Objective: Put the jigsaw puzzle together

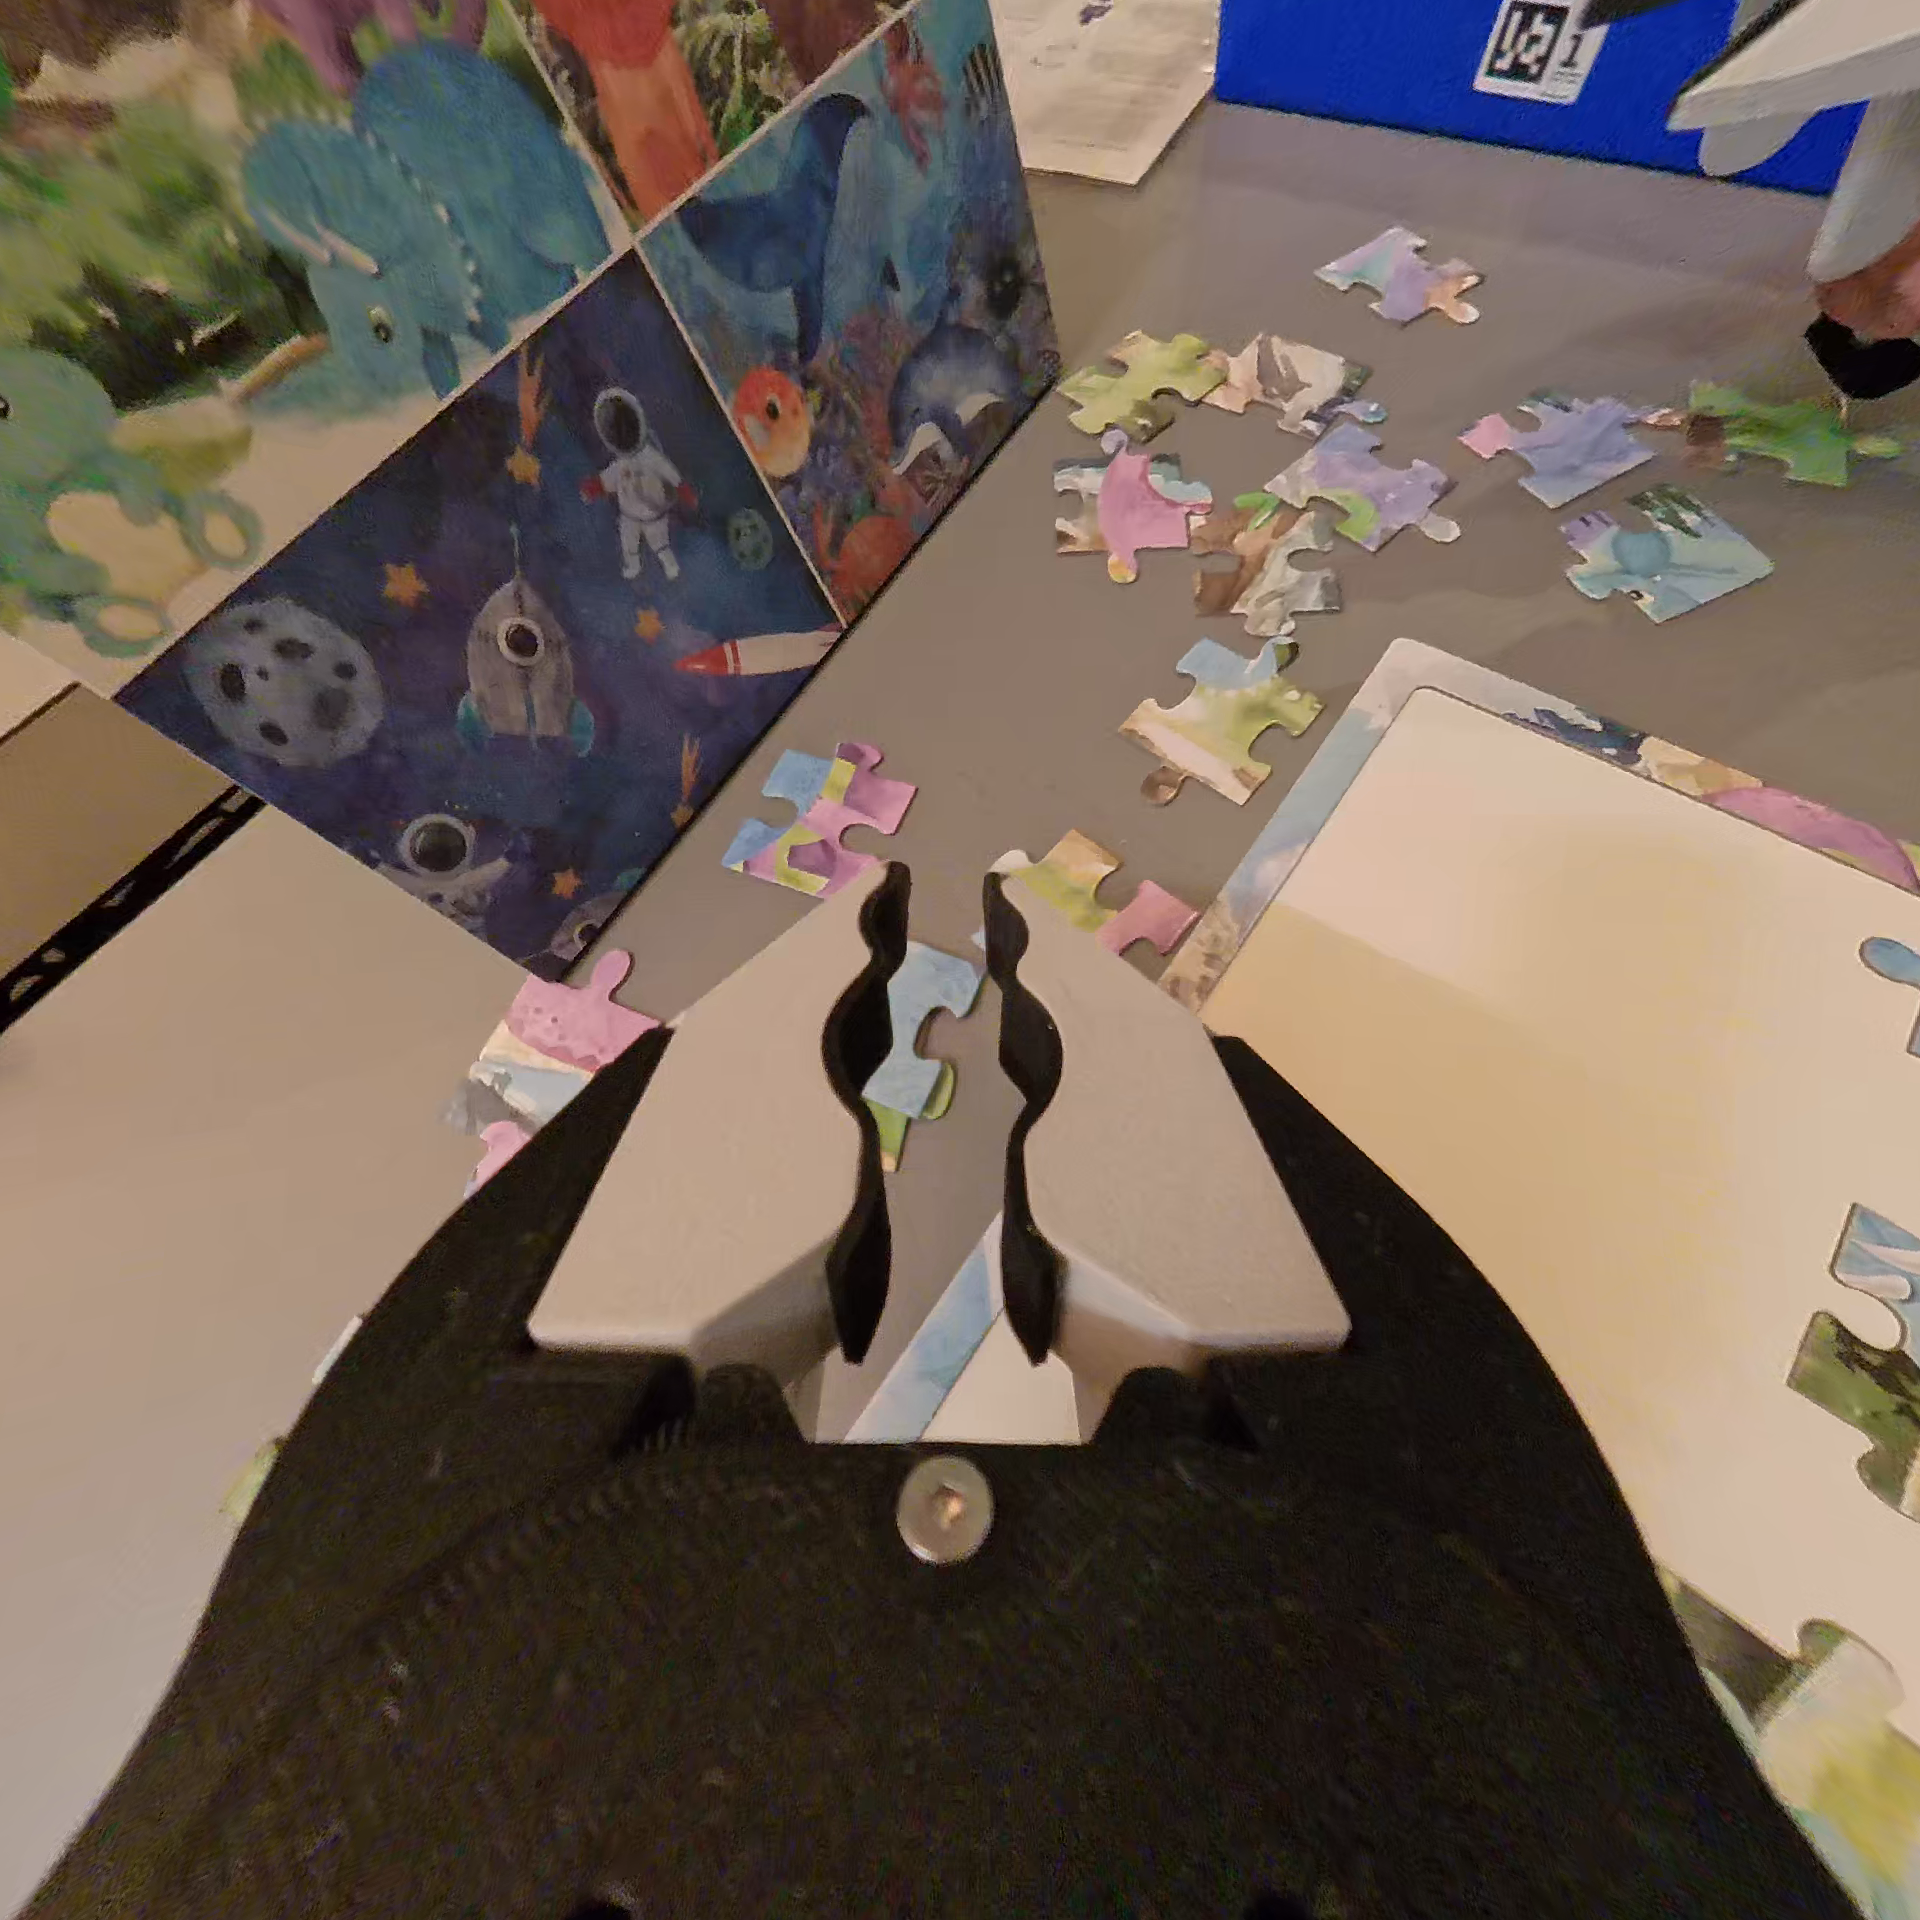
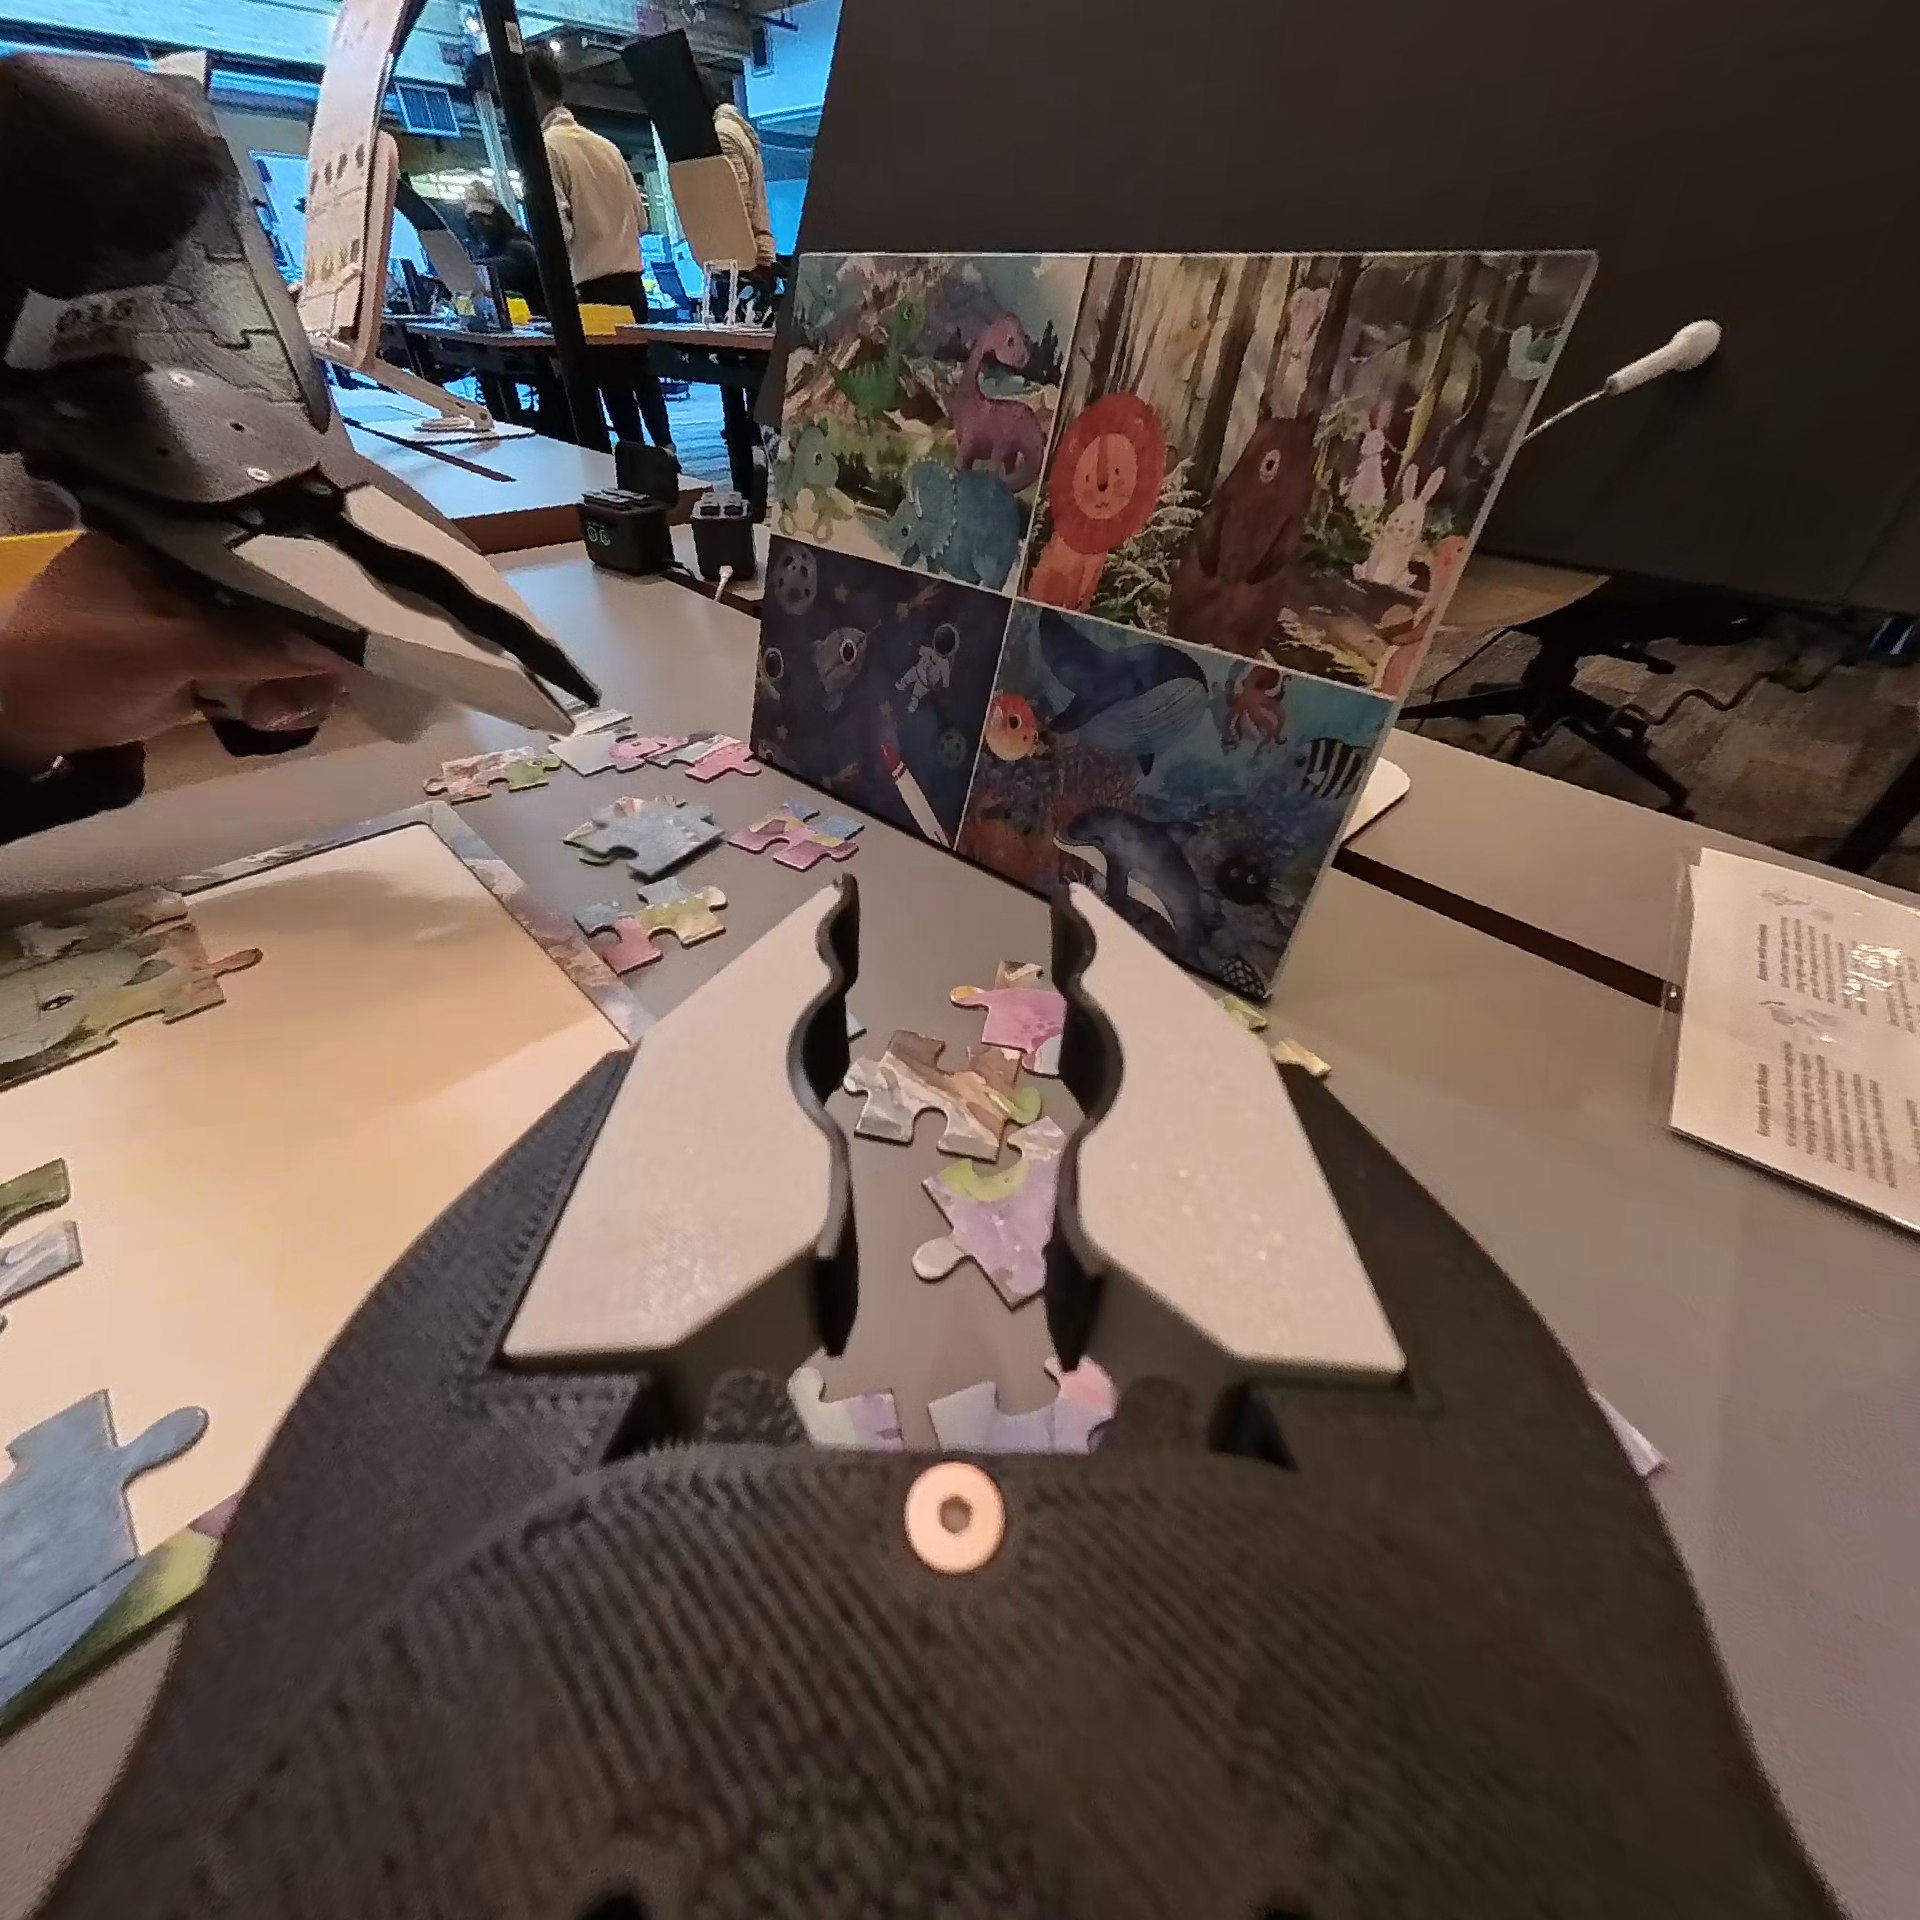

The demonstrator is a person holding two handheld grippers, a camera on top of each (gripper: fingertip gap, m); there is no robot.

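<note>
My left gripper [image 1: 945, 881] is open by a narrow gap and hovers over a light blue puzzle piece [image 1: 923, 1039] lying on the grey table. It also shows in the right wrist view [image 2: 566, 707], low over pieces at the far left. The white puzzle tray [image 1: 1558, 1039] lies to its right, with a few pieces set along its edges [image 2: 94, 987]. My right gripper [image 2: 958, 899] is open and empty above several loose pieces, among them a grey-brown one [image 2: 935, 1101] and a purple one [image 2: 997, 1205]. More loose pieces [image 1: 1247, 468] are scattered between tray and picture board.
A propped picture board [image 2: 1091, 623] with four scenes stands behind the pieces, close on the left in the left wrist view [image 1: 520, 520]. A blue box [image 1: 1403, 73] and a printed sheet [image 2: 1808, 1039] lie at the table's edges. A microphone [image 2: 1662, 358] and people are behind. Spacing between my two grippers at the tips: around 20 centimeters.
</note>
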